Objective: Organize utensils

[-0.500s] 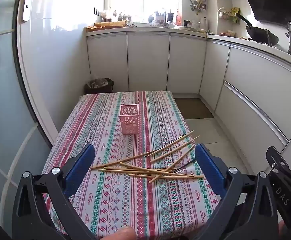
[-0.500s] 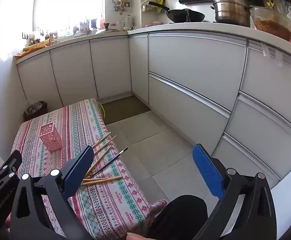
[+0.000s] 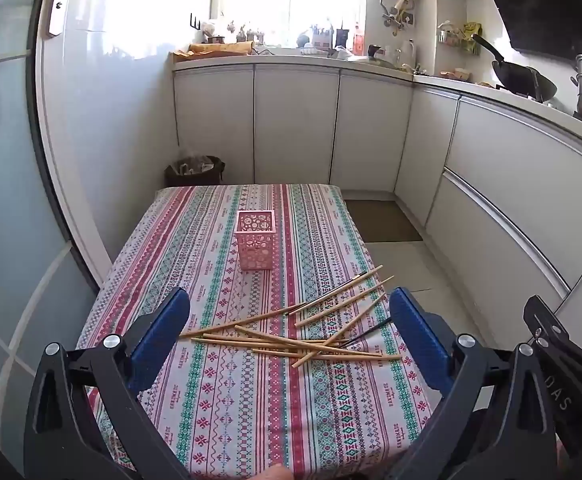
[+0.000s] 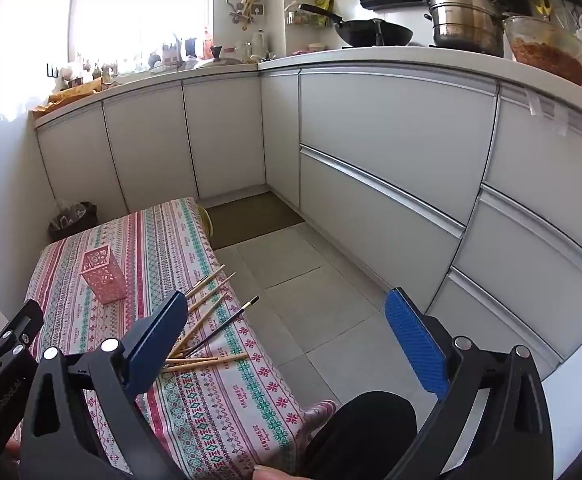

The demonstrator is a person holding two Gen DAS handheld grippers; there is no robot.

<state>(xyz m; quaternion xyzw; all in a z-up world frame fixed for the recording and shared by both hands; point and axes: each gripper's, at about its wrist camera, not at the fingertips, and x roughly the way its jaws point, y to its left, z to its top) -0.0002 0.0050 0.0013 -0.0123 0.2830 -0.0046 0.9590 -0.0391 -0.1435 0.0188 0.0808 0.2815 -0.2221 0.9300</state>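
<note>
Left wrist view: the left gripper [image 3: 289, 316] hangs above the near part of the table [image 3: 219, 412], jaws spread wide and holding nothing. Between its blue pads lies a loose, crossed heap of chopsticks [image 3: 291, 340] on the striped cloth, on the near right side of the holder [image 3: 255, 245]. That pink holder stands upright farther back, near the table's middle, apart from the heap. One dark brush [image 3: 365, 332] lies among the sticks at the right edge of the heap.

Right wrist view: the right gripper [image 4: 287, 330] is off the table's right edge, over the floor [image 4: 311, 280], jaws also spread and empty. The chopsticks [image 4: 205, 300] and holder [image 4: 103, 276] sit to its left.
</note>
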